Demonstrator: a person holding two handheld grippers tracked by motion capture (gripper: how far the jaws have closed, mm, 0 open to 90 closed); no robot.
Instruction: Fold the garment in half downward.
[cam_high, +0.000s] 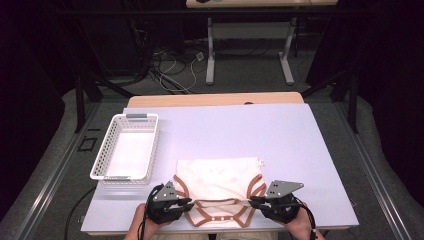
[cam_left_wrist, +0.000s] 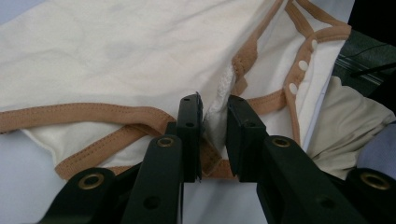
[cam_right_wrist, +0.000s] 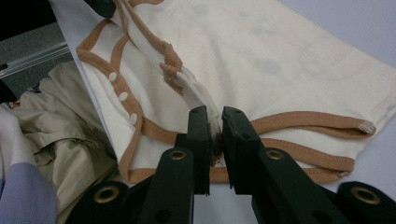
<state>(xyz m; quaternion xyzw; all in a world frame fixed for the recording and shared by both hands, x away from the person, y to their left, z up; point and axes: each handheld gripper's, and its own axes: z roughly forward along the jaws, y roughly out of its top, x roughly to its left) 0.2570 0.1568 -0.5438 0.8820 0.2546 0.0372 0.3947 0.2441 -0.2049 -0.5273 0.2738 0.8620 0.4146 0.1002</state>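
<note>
A cream baby bodysuit (cam_high: 220, 182) with tan trim lies flat near the front edge of the white table (cam_high: 280, 145), its snap crotch flap (cam_high: 220, 219) toward me. My left gripper (cam_high: 186, 204) is shut on a pinch of the bodysuit's fabric (cam_left_wrist: 215, 109) at its lower left leg opening. My right gripper (cam_high: 254, 202) is shut on the fabric (cam_right_wrist: 215, 122) at the lower right leg opening. White snaps (cam_left_wrist: 302, 65) run along the trim (cam_right_wrist: 122, 97). A hand holds each gripper from the bottom edge.
A white plastic basket (cam_high: 128, 148) with nothing in it stands at the table's left, close to the left gripper. Bare table surface stretches behind and to the right of the garment. Another table's legs (cam_high: 211, 55) and cables sit on the floor beyond.
</note>
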